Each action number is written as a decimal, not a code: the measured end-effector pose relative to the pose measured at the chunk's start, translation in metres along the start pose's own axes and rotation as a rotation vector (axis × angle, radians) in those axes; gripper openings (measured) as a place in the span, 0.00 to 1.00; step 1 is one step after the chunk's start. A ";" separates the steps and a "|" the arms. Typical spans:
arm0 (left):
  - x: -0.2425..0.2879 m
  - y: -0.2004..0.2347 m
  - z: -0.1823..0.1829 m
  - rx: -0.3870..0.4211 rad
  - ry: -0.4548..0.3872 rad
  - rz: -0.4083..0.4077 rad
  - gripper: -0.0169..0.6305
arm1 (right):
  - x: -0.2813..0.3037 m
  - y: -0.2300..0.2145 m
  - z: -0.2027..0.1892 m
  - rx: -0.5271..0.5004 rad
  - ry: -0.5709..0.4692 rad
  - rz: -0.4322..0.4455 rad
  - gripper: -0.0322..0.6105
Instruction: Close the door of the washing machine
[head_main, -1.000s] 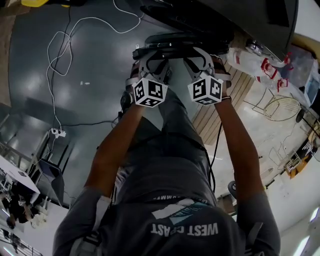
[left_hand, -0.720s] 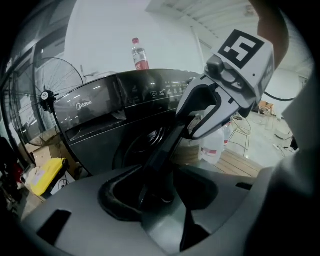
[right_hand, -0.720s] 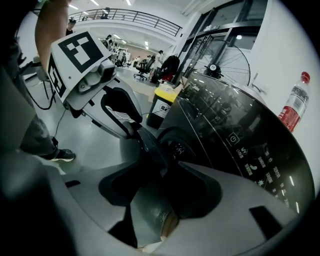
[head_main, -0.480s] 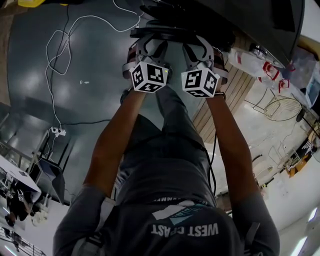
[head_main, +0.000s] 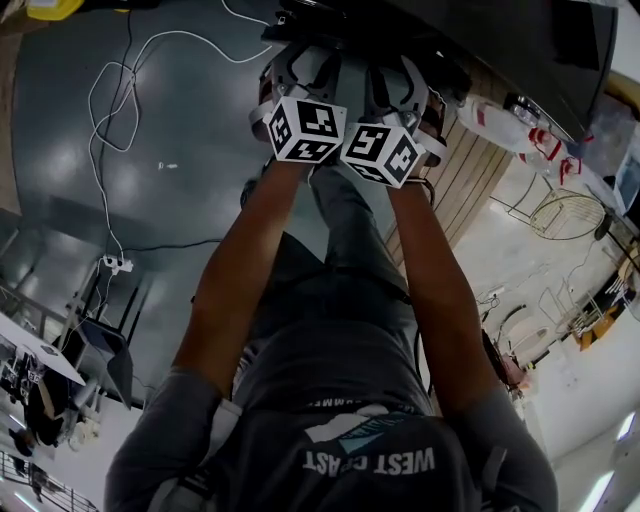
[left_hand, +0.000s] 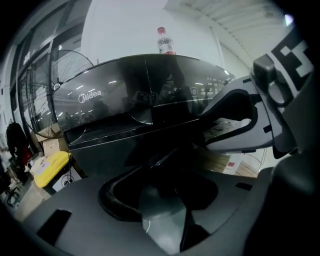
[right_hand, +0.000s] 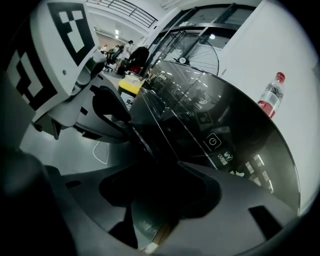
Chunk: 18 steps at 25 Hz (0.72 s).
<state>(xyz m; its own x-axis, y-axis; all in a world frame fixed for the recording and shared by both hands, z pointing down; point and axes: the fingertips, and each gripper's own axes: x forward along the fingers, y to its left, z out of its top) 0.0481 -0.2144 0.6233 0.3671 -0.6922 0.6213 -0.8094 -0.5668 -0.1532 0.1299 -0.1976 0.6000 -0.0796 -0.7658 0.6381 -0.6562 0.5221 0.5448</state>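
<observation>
Washing machine (left_hand: 125, 112): dark glossy front w/ control panel across the top, at the far end of both outstretched arms. Its door (head_main: 345, 25) is the dark rounded piece on the machine's front, right at the gripper tips. Too dark there to tell if it sits flush.

L gripper (head_main: 302, 50) & R gripper (head_main: 397, 72) are side by side in front of the machine, marker cubes almost touching, both angled down toward the door. L jaws are spread w/ nothing pinched btwn them, tips up against the door. R jaws are also spread, no grip on anything, tips at the door just beside the L ones. Exact contact can't be made out.

Clear bottle w/ red cap (left_hand: 165, 42) stands upright on top of the machine. Yellow box (left_hand: 50, 167) sits low by the machine's corner, on the L gripper's side. White cable (head_main: 115, 95) loops over the grey floor (head_main: 190, 170) in front of the machine.
</observation>
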 end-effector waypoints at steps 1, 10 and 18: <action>0.003 0.002 0.002 -0.008 -0.002 0.003 0.33 | 0.002 -0.002 0.001 0.015 0.007 -0.016 0.41; 0.011 0.006 0.011 -0.050 -0.003 -0.003 0.34 | 0.010 -0.011 0.004 0.101 0.035 -0.056 0.43; 0.012 0.006 0.009 -0.040 0.013 -0.035 0.34 | 0.011 -0.010 0.001 0.081 0.064 -0.026 0.43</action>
<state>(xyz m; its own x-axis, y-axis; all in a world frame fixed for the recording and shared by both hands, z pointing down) 0.0521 -0.2302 0.6225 0.3900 -0.6662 0.6357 -0.8140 -0.5721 -0.1002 0.1352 -0.2117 0.6009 -0.0154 -0.7522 0.6588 -0.7163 0.4680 0.5175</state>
